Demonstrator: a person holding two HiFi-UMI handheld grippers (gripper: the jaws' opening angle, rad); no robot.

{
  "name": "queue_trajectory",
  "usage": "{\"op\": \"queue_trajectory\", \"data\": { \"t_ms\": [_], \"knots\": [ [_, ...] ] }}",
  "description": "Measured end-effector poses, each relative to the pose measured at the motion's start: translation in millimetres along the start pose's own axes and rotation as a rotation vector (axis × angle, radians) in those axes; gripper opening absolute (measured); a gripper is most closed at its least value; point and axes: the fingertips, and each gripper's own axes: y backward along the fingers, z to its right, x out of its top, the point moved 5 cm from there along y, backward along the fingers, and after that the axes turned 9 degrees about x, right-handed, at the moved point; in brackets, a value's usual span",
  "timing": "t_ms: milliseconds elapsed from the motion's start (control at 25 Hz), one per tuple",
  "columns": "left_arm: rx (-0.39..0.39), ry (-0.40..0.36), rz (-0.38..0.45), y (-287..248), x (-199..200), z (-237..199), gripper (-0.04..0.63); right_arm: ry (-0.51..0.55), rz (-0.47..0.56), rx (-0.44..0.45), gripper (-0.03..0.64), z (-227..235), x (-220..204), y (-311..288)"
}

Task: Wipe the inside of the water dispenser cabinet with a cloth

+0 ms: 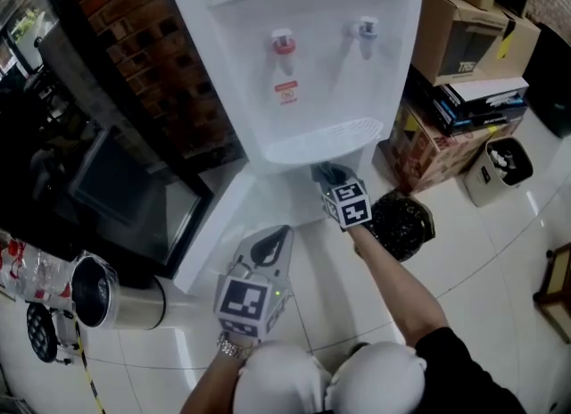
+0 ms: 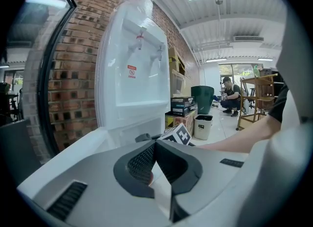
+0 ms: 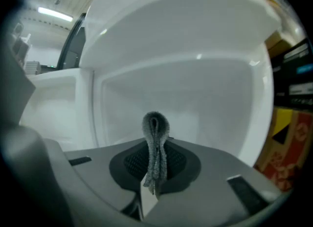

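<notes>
The white water dispenser [image 1: 303, 55] stands against a brick wall, with its lower cabinet door [image 1: 214, 225] swung open to the left. My right gripper [image 1: 328, 174] reaches into the cabinet opening below the drip tray and is shut on a folded grey cloth [image 3: 155, 145]. In the right gripper view the cloth stands upright between the jaws, just short of the white cabinet interior [image 3: 195, 103]. My left gripper [image 1: 274, 235] hangs in front of the open door, shut with nothing between its jaws. The left gripper view shows its tips [image 2: 155, 145] pointing at the dispenser [image 2: 132, 69].
Cardboard boxes [image 1: 464, 28] are stacked right of the dispenser, with a small white bin [image 1: 500, 169] and a black basket [image 1: 401, 223] on the floor nearby. A steel cylinder bin [image 1: 111, 292] lies at the left. A person [image 2: 230, 96] crouches far off.
</notes>
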Motion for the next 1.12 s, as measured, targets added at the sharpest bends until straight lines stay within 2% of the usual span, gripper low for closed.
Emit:
{"op": "queue_trajectory", "data": {
  "t_ms": [160, 280, 400, 600, 760, 840, 1000, 1120],
  "knots": [
    [-0.012, 0.007, 0.002, 0, 1, 3, 0.002, 0.007, 0.104, -0.245, 0.021, 37, 32, 34],
    [-0.018, 0.006, 0.005, 1, 1, 4, 0.002, 0.007, 0.077, -0.371, 0.021, 51, 33, 43],
    [-0.021, 0.003, 0.009, 2, 1, 5, 0.002, -0.025, -0.006, -0.44, 0.021, 63, 14, 41],
    [-0.018, 0.006, 0.008, 5, 2, 4, 0.002, -0.051, -0.179, -0.448, 0.021, 65, -28, 31],
    [-0.022, 0.01, 0.007, 5, 1, 3, 0.002, -0.072, -0.262, -0.346, 0.021, 47, -46, 21],
    [-0.026, 0.012, 0.003, 5, 0, 5, 0.002, -0.086, -0.236, -0.323, 0.021, 43, -42, 23],
    [-0.03, 0.012, 0.013, 3, 0, 4, 0.002, -0.058, -0.077, -0.377, 0.021, 50, 5, 36],
    [-0.028, 0.012, 0.016, 4, 0, 4, 0.002, -0.084, -0.043, -0.408, 0.021, 59, 19, 39]
  ]
}}
